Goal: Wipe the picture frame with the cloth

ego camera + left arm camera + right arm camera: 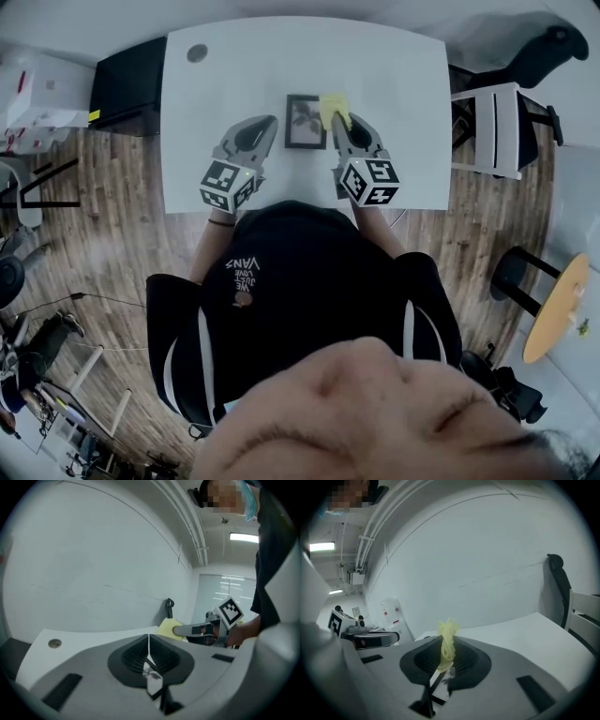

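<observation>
Cloth [446, 641] (soft, limp) sat pinched in right tool [338, 118]; left tool [271, 122] was closed, empty. Picture frame [305, 122] looked light; brace its edge.

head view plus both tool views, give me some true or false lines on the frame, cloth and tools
1. The right tool is shut on the yellow cloth. True.
2. The picture frame lies left of both tools. False: it lies between them on the white table.
3. The left tool grips a second cloth. False: its jaws are together with no cloth in them.
4. In the head view the cloth is at the frame's right edge. True.
</observation>
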A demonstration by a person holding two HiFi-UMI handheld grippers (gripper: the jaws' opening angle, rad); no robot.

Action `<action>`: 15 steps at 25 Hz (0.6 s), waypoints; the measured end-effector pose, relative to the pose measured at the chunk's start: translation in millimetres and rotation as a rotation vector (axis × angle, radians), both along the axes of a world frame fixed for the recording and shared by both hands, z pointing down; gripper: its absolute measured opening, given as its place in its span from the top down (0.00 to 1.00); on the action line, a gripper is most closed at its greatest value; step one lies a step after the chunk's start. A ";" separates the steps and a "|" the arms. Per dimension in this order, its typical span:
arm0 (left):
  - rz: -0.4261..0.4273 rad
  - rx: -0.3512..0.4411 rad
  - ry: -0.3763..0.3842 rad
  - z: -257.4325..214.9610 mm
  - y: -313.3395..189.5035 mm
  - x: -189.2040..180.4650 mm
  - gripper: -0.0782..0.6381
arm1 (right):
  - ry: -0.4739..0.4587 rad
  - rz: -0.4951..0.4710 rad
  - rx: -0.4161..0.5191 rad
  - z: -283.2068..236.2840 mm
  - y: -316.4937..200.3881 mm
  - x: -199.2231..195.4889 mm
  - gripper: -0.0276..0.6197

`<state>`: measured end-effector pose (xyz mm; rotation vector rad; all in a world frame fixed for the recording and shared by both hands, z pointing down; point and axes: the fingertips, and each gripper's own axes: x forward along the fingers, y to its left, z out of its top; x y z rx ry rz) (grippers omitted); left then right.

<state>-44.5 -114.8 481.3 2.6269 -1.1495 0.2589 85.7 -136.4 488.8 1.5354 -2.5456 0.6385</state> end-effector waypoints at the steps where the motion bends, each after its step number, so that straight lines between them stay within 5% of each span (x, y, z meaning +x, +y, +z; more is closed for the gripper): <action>1: 0.008 0.002 0.000 -0.6 -1.1 -1.7 0.87 | 0.001 0.010 0.002 -0.6 -0.8 -1.0 0.88; 15: 0.045 0.008 0.012 -4.2 -8.4 -11.8 0.87 | -0.008 0.058 0.038 -10.8 -8.8 -11.0 0.88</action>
